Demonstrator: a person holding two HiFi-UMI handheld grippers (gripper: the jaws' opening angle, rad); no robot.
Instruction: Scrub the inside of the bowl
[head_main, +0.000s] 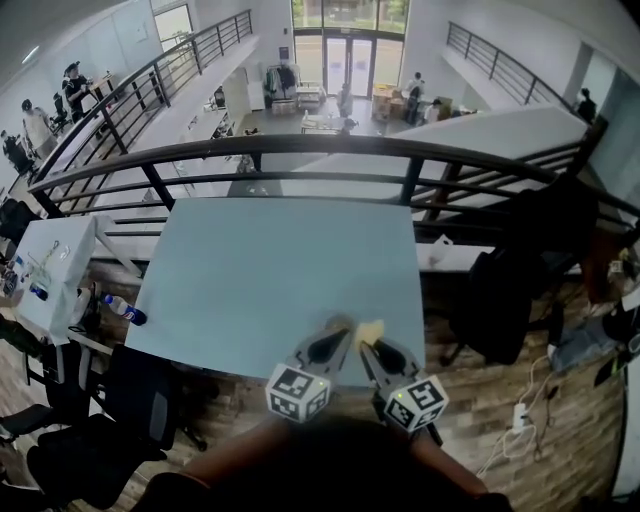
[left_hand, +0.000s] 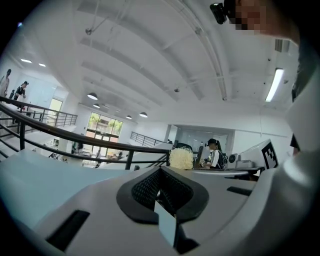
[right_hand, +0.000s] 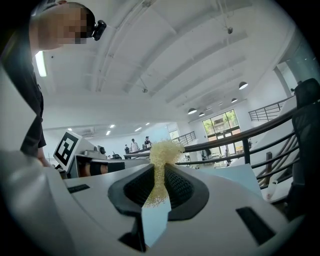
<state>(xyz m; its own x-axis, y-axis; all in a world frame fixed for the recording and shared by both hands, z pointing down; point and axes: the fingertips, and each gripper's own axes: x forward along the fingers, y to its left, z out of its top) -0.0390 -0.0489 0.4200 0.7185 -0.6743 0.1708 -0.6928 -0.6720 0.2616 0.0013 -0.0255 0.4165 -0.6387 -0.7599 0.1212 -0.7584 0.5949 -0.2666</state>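
Right gripper pinches the yellow scrubber, tuft pointing ahead; left gripper clenched empty just beside it (no bowl shows anywhere on the table)

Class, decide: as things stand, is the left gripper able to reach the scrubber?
Probably yes. The scrubber, clamped in the right gripper, pokes out close beside the left gripper with nothing between them, though the left's shut jaws must open first.
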